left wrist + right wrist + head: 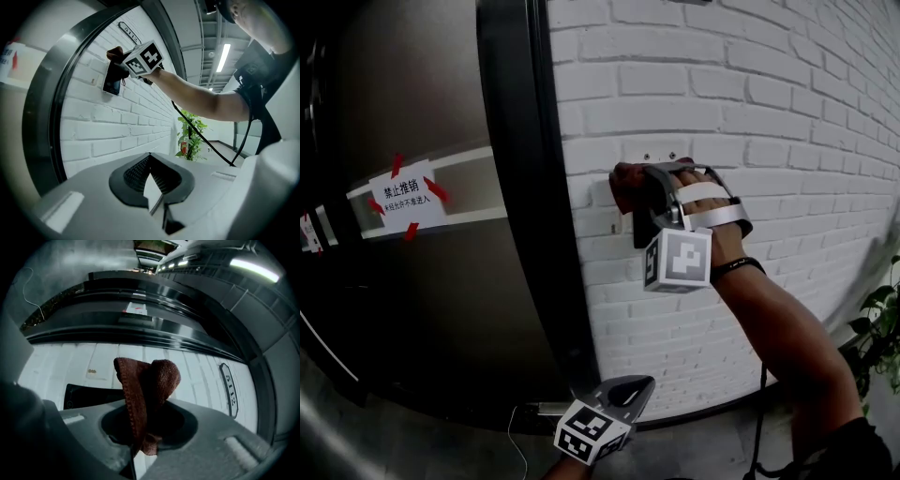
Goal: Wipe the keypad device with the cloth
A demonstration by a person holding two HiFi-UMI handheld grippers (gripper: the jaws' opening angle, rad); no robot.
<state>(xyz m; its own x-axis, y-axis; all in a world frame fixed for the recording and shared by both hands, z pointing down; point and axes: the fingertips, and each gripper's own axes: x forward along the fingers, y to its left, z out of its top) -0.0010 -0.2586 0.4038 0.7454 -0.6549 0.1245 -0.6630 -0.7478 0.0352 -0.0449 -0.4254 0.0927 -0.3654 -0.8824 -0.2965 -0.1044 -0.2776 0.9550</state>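
Note:
A black keypad device (638,228) is fixed to the white brick wall (769,112). My right gripper (643,190) is raised against the device's upper part and is shut on a red-brown cloth (625,184). In the right gripper view the cloth (147,383) bunches up out of the jaws, with the device (89,395) just behind it at the left. My left gripper (625,391) hangs low near the floor, shut with nothing in it. From the left gripper view the device (112,80) and the cloth (114,53) show high on the wall.
A dark metal door (412,309) with a taped white notice (407,194) stands left of the black door frame (525,187). An oval number plate (228,390) is on the wall. A potted plant (881,330) stands at the right. A cable (759,422) hangs from the right arm.

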